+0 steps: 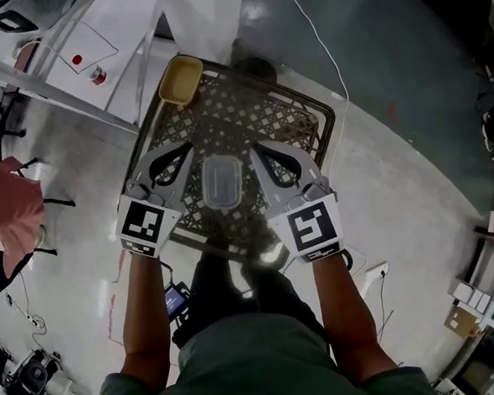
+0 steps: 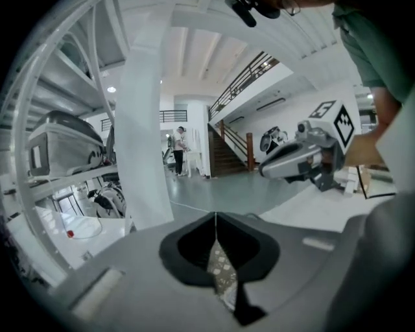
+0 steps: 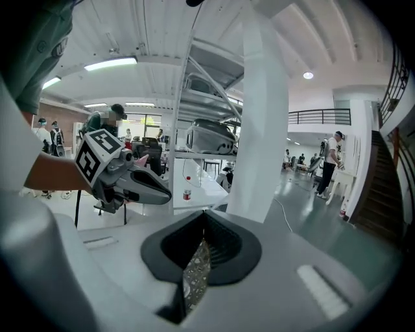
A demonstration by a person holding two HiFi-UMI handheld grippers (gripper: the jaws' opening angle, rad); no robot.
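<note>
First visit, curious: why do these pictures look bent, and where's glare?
Head view: dim, dark corners, glare on the glossy grey floor. Left gripper view: wide lens bends the white square pillar. Right gripper view: same bending, bright ceiling strip light.

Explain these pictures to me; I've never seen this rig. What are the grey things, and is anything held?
A person holds two hand-held tools, each with two grey jaws plus a marker cube. The head view looks down from the person's head: the left gripper and right gripper hover over a black lattice crate. On it lie a clear lidded box, between the grippers, and a yellow dish at the far left corner. The two gripper views come from cameras riding on each gripper, looking along its jaws. Both pairs of jaws are together, holding nothing.
</note>
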